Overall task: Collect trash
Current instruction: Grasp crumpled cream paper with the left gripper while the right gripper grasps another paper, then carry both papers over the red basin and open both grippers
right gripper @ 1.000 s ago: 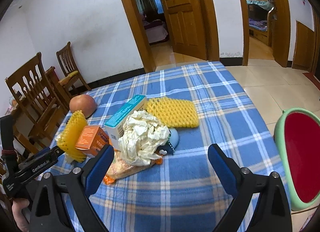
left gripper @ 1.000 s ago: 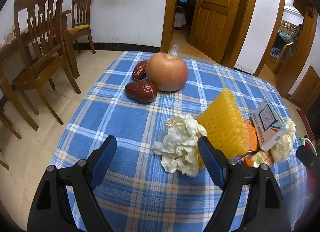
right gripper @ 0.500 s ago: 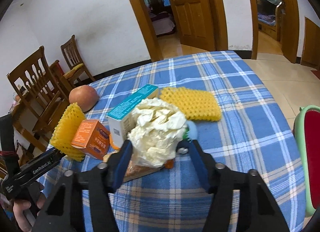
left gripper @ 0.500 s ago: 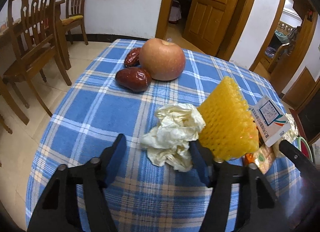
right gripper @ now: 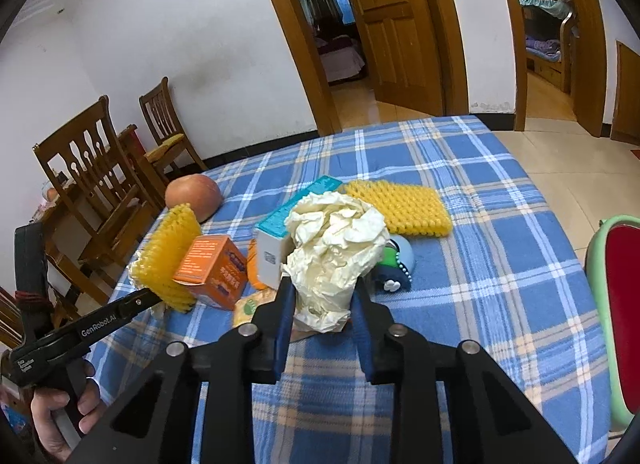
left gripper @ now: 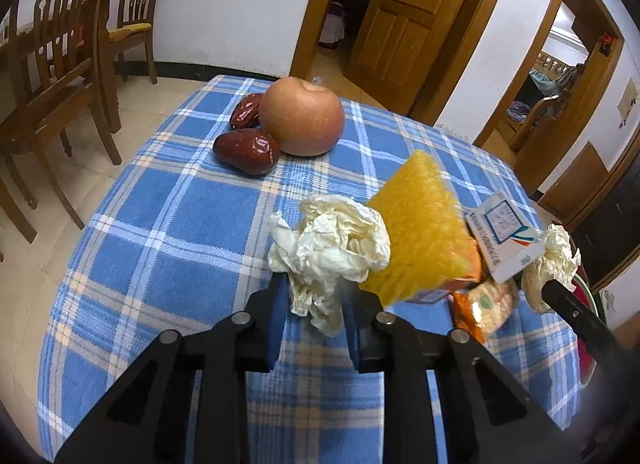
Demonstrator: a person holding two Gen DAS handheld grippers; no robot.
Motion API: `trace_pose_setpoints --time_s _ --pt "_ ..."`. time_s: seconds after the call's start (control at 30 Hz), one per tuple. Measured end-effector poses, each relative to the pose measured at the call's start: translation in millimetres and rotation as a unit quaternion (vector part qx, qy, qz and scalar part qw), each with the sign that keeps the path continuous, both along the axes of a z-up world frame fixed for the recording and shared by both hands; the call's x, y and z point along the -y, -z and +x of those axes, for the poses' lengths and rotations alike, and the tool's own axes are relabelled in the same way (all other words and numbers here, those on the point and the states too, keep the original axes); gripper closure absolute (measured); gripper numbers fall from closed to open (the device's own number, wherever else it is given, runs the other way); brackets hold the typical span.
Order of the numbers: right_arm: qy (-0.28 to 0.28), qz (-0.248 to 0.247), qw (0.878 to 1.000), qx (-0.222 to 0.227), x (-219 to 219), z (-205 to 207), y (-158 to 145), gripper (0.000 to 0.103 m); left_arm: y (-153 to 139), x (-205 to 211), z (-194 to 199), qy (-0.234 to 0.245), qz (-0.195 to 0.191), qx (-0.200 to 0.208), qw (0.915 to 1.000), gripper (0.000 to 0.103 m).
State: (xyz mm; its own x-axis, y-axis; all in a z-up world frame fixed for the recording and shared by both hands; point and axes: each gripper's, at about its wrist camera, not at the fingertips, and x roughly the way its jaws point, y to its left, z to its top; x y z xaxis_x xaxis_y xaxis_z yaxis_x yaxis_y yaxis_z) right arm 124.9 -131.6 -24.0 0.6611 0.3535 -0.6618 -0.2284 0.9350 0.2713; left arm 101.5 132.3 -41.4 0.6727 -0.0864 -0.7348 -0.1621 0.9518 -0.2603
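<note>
My left gripper (left gripper: 314, 296) is shut on a crumpled cream paper ball (left gripper: 332, 240) at the left of the trash pile on the blue plaid table (left gripper: 188, 224). My right gripper (right gripper: 322, 302) is shut on a second crumpled paper ball (right gripper: 336, 240) at the pile's near side. The pile also holds a yellow foam net (left gripper: 424, 224), an orange box (right gripper: 212, 264), a white and teal carton (right gripper: 276, 240), a snack wrapper (left gripper: 492, 300) and a second flat foam net (right gripper: 400, 204).
An apple (left gripper: 302, 116) and two red dates (left gripper: 248, 150) sit at the table's far left. A blue toy (right gripper: 394, 264) lies by the pile. A red and green bin (right gripper: 620, 316) stands off the table's right edge. Wooden chairs (right gripper: 92, 184) stand at the left.
Both grippers moved forward onto the paper balls and closed on them, from wide open a second ago.
</note>
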Motion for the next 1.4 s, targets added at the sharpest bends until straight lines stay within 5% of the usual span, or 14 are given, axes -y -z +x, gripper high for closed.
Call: trace_pose_setpoints --time_s 0.7,1.4 --pt "0.021 0.034 0.999 0.028 40 -55 -28 0.073 -42 43 -45 0.058 0.0 0.045 0.9973 0.078" --pt "0.097 0.05 0.993 0.051 111 -105 -40 0.073 -61 131 -52 0.153 -0.003 0.057 0.9866 0.078"
